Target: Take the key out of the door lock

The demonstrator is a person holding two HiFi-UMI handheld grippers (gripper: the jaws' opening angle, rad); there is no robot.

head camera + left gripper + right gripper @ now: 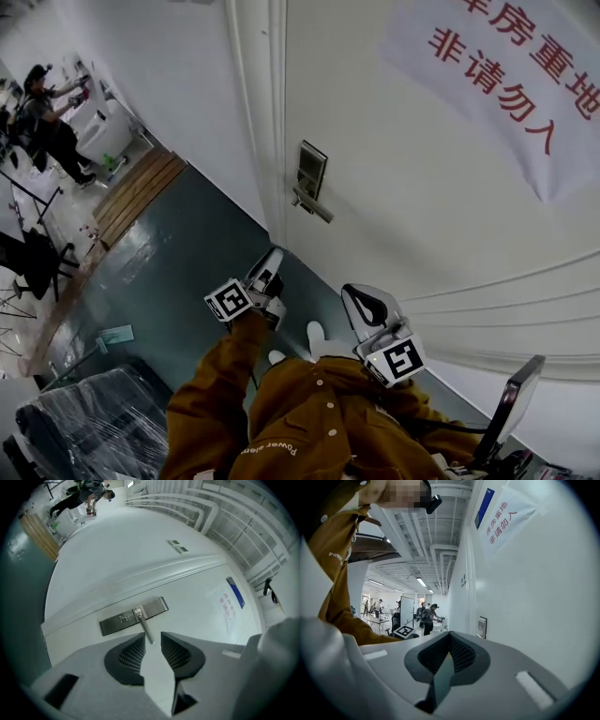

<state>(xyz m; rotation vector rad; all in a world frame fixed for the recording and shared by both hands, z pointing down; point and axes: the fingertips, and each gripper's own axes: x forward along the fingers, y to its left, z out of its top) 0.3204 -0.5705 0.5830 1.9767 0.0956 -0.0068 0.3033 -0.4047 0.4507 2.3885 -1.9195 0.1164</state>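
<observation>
While left claw (151, 635) gapes, door lever (143, 626) crosses lock plate (115, 620).

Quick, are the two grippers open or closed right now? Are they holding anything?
Left gripper: open, holding nothing.
Right gripper: closed, holding nothing.

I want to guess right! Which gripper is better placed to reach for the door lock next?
Probably the left. The left gripper faces the lock plate head-on, jaws apart. The right gripper is shut and looks along the door.
</observation>
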